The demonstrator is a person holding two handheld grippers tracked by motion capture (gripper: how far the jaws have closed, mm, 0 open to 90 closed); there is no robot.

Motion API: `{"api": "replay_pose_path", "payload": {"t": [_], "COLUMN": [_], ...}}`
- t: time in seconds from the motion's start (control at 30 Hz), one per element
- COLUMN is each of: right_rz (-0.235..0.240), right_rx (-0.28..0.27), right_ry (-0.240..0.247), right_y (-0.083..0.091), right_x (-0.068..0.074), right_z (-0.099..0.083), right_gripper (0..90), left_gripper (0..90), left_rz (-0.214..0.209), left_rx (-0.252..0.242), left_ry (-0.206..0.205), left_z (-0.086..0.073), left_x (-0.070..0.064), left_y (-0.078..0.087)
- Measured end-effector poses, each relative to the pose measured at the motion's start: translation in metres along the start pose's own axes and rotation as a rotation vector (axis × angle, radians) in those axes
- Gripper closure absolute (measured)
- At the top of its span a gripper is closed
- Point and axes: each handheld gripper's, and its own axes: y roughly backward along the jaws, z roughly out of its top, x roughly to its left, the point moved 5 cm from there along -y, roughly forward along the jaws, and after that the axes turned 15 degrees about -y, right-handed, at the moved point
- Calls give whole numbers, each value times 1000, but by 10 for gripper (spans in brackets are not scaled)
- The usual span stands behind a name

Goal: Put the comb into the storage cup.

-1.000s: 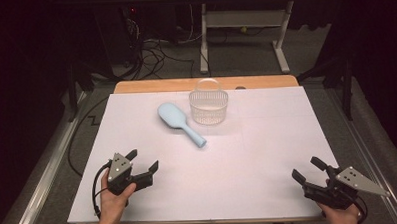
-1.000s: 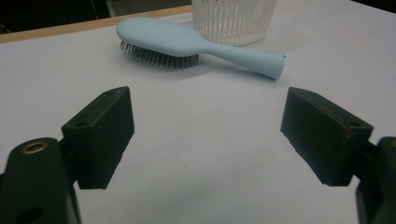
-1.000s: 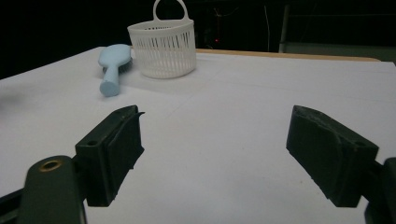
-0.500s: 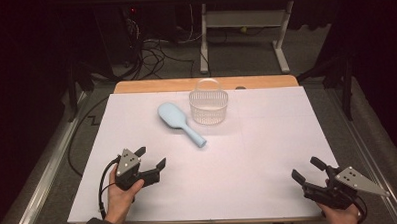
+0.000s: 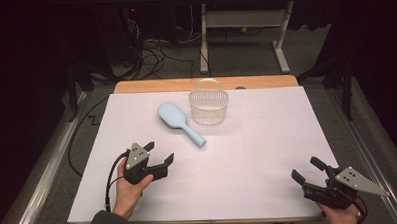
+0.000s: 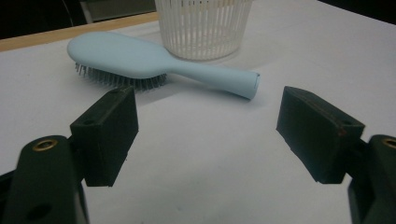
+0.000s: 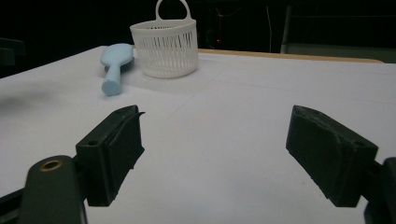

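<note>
Jaws on the left gripper [image 5: 159, 152] are spread wide, nothing between them. They face the pale blue plastic hairbrush [image 6: 154, 63], which lies just beyond the tips, clear of both pads. In the left gripper view the handle end sits nearest the gap, slightly toward the far-side pad; the brush head angles away to the other side, bristles down on the white-covered tabletop [image 5: 258, 155].

Right gripper [image 5: 306, 172] jaws are also apart and empty, low over the near right corner of the tabletop, well apart from the hairbrush [image 7: 114, 65].

In the high view the hairbrush [image 5: 179, 122] lies diagonally at mid-table, head toward the far left, handle toward the near side. White slatted plastic basket with a loop handle [image 5: 209, 105] stands upright just beside the brush on the far right of it; can't tell if they touch.
</note>
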Motion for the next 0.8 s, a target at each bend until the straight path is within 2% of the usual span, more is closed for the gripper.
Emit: {"api": "replay_pose_path", "payload": {"t": [0.37, 0.8], "right_rz": [-4, -5], "right_rx": [3, 3], "right_ry": [6, 6], "right_y": [0, 0], "right_x": [0, 0], "right_z": [0, 0], "right_gripper": [194, 194], "left_gripper": [233, 238], "left_rz": [-26, -43], "left_rx": [13, 25], "left_ry": [10, -14], "left_z": [5, 19], "left_x": [-1, -4], "left_y": [-13, -28]}}
